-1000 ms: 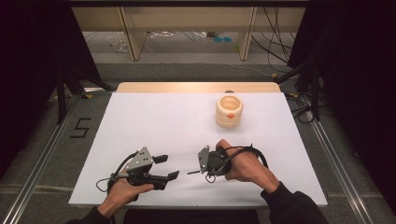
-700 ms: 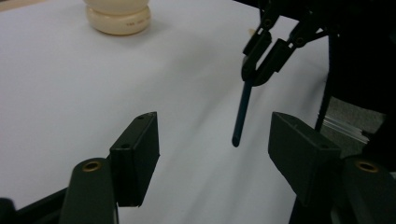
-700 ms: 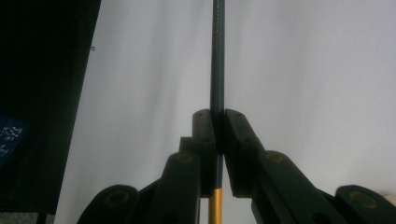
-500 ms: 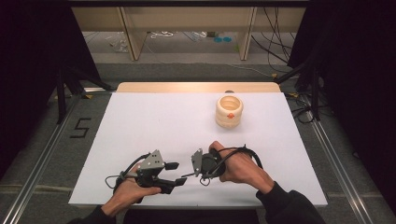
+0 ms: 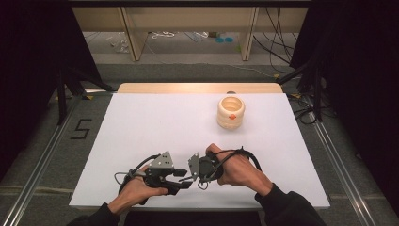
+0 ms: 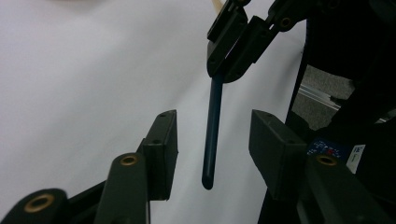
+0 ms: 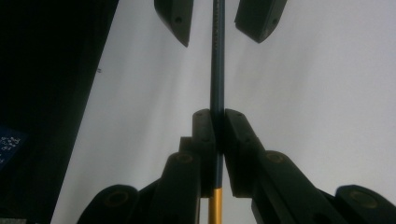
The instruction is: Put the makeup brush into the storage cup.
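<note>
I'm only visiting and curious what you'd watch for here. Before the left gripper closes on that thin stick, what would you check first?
1. Right gripper clamps the thin dark stick: ok, its jaws are shut on it.
2. Stick lies between the left gripper's jaws: ok, its free end hangs in the gap.
3. Left gripper pads touch the stick: not ok, the jaws have just been closing but gaps remain on both sides.
4. Stick is centred in that gap: ok, roughly.
5. Cream ribbed holder stands out of the way: ok, upright, far up the white table.
6. Stick's gold end is undamaged: cannot tell.
</note>
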The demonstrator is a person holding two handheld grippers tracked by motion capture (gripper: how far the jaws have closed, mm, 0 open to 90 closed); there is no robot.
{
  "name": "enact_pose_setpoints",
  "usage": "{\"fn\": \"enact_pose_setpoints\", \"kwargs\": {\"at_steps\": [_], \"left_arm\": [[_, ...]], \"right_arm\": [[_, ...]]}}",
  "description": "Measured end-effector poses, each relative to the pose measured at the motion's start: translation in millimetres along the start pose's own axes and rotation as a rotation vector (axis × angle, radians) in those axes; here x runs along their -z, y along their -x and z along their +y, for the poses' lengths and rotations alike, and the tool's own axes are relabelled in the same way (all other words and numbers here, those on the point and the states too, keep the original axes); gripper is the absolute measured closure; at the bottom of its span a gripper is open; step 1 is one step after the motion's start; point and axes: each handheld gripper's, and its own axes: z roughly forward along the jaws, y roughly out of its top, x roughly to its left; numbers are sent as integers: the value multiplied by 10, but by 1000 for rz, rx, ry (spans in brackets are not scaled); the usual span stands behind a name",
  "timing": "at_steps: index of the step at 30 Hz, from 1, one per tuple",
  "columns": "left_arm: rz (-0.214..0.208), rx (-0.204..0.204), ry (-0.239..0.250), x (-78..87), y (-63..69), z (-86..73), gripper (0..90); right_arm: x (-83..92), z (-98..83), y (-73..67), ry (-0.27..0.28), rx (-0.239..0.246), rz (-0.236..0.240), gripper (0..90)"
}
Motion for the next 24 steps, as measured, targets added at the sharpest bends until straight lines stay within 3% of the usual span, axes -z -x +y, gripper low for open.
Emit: {"fn": "enact_pose_setpoints", "kwargs": {"at_steps": [3, 15, 17, 20, 24], "left_arm": [[-2, -2, -14, -1, 4, 7, 584], [-14, -5, -52, -46, -16, 25, 685], [-15, -21, -67, -59, -25, 28, 696], [-24, -10, -73, -75, -16, 26, 713], [-28, -25, -80, -90, -23, 31, 737]], "right_arm": [[-6, 11, 8, -1, 32, -4, 834], [-13, 52, -23, 2, 27, 2, 834], [-35, 53, -26, 28, 27, 17, 834], [-18, 64, -21, 9, 44, 6, 834], [-19, 72, -27, 0, 43, 5, 834]]}}
